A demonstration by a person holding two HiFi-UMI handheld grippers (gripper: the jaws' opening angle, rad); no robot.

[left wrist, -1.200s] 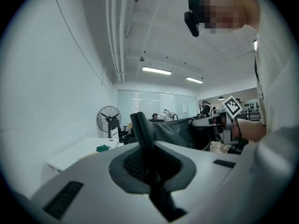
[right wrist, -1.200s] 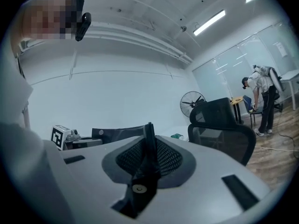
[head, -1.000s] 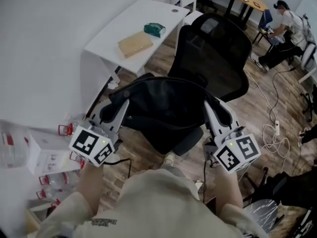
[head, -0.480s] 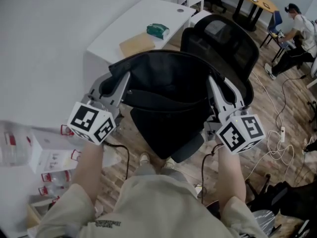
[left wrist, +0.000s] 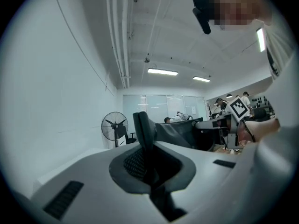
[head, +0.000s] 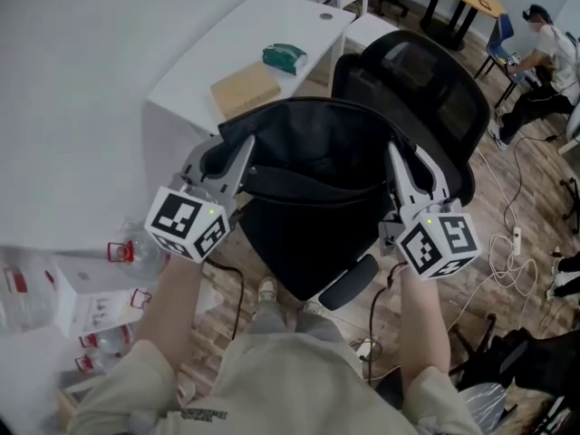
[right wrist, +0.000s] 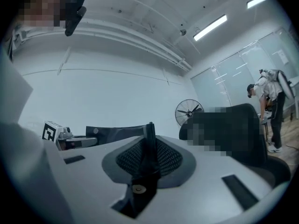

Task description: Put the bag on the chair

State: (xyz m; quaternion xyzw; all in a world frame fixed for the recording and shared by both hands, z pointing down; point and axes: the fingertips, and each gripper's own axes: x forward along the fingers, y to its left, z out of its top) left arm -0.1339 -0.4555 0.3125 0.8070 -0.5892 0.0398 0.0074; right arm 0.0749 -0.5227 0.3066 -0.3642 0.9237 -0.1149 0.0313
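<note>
A black bag [head: 308, 184] hangs open-mouthed between my two grippers, over the seat of a black mesh office chair [head: 426, 84]. The bag hides most of the seat. My left gripper [head: 237, 152] is shut on the bag's left rim [left wrist: 142, 134]. On the opposite rim [right wrist: 150, 139] my right gripper [head: 403, 159] is shut. The bag's fabric stretches from one gripper to the other [left wrist: 182, 132]. The chair's backrest [right wrist: 243, 139] stands just past the bag, and one armrest [head: 349, 284] pokes out below it.
A white desk [head: 272, 25] to the left of the chair carries a tan box [head: 245, 87] and a green object [head: 284, 57]. White boxes and plastic bottles [head: 82, 293] lie at lower left. Cables [head: 503, 234] trail over the wooden floor. A seated person [head: 544, 43] is far right.
Both grippers have carried the bag forward and up, from in front of the seat to over it, close to the backrest. Both grips stay the same.
</note>
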